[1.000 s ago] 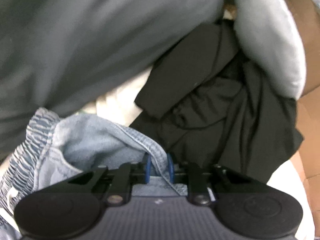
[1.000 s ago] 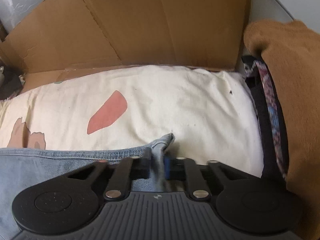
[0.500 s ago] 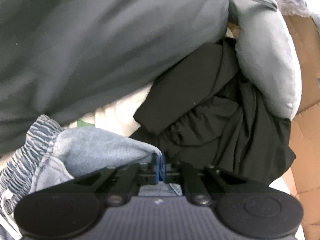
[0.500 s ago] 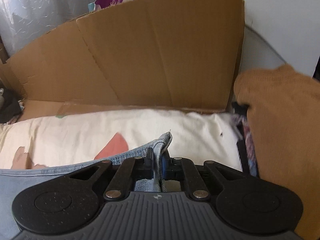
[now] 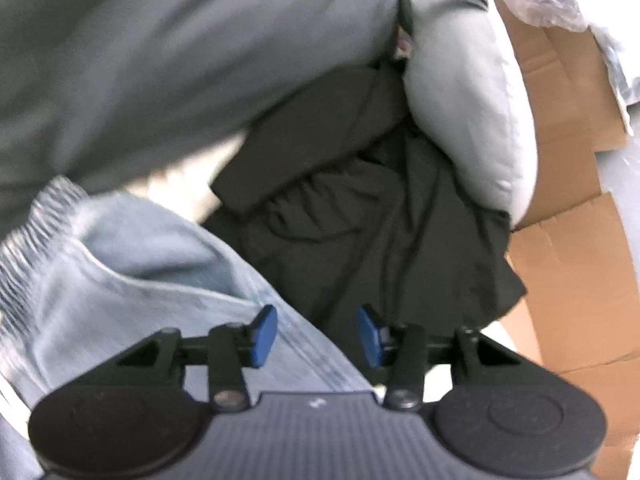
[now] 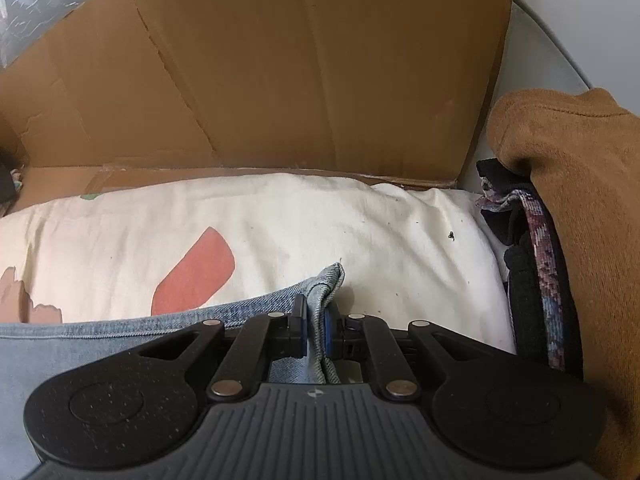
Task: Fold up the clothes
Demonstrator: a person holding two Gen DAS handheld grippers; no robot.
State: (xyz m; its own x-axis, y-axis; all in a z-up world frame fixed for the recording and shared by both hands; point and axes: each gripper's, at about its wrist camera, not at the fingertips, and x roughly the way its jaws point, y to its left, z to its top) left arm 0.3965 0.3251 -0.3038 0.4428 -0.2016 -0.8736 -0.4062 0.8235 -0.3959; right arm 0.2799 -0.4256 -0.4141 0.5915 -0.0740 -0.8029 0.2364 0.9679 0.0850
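Between the fingers of the right gripper [image 6: 316, 336] a folded corner of the denim garment [image 6: 120, 344] was pinched tight, the blue pads pressed flat on the doubled hem at the lower centre of the right wrist view. The left gripper [image 5: 316, 334] was opening, its blue pads standing apart with the denim's stitched edge running up between them but no longer squeezed (so that end seemed just released, or about to be regripped). To do this fold well, the right corner probably wanted laying down square on the cream sheet [image 6: 360, 220] while the left end lay settled, the edges matched before letting go; denim is stiff and heavy enough to hold a crease, yet its gathered elastic waistband at the left of the left wrist view would likely bunch. Further out lay a crumpled, limp black garment [image 5: 380, 232], a smooth grey cushion [image 5: 472, 104] at upper right, a fuzzy brown knit [image 6: 580, 200] at the right edge, and flattened, creased cardboard [image 6: 300, 60] across the top.
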